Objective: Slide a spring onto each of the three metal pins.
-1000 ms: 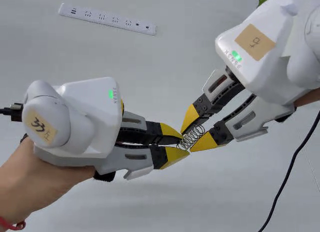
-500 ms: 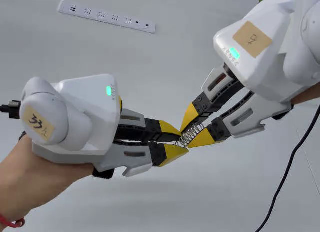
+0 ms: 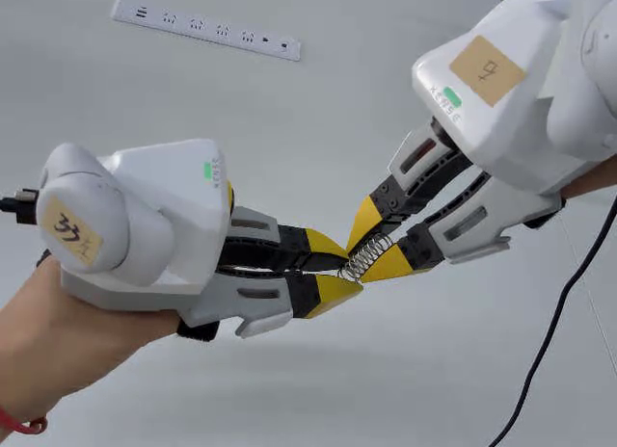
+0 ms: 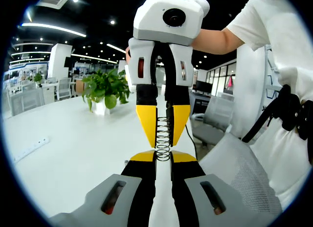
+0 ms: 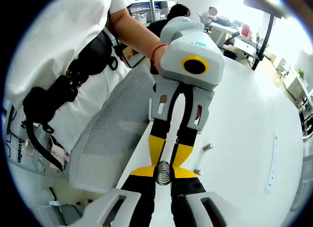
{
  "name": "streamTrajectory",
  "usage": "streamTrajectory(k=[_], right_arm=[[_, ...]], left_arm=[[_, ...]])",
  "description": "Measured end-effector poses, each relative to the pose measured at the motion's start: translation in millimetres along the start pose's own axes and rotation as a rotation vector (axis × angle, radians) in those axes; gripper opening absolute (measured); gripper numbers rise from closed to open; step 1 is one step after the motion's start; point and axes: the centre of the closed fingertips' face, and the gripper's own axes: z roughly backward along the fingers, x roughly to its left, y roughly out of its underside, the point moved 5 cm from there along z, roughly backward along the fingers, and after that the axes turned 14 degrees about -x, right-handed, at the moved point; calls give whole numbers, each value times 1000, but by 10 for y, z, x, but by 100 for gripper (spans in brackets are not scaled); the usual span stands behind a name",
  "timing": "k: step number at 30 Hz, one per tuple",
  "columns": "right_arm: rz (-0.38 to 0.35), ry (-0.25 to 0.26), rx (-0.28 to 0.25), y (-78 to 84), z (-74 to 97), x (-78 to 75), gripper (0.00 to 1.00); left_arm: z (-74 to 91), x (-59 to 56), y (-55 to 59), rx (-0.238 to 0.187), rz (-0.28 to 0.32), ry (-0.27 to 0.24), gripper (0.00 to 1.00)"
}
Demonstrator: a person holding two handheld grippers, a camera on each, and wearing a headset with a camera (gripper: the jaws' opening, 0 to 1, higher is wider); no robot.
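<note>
While the right gripper (image 3: 378, 251) clamps the spring (image 3: 363, 259) between its yellow wedge tips, the left gripper (image 3: 339, 272) meets the coil's lower end with its jaws drawn nearly together; whether they pinch anything I cannot tell. In the head view the thin steel coil slants from lower left to upper right, its long axis lying along the right jaws and pointing at the left tips. Both grippers hang above the smooth white table (image 3: 318, 119). Two short metal pins (image 5: 208, 147) stand on it, well apart from the spring. Farther off lie a white power strip (image 3: 205, 29) and a black cable (image 3: 559, 312).
</note>
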Motion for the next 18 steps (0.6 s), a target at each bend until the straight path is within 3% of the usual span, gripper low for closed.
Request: streamTrajectory(k=[18], right_arm=[[-41,42,-28,32,16,11,7]], left_arm=[[60,2,27,14,8,-22,14]])
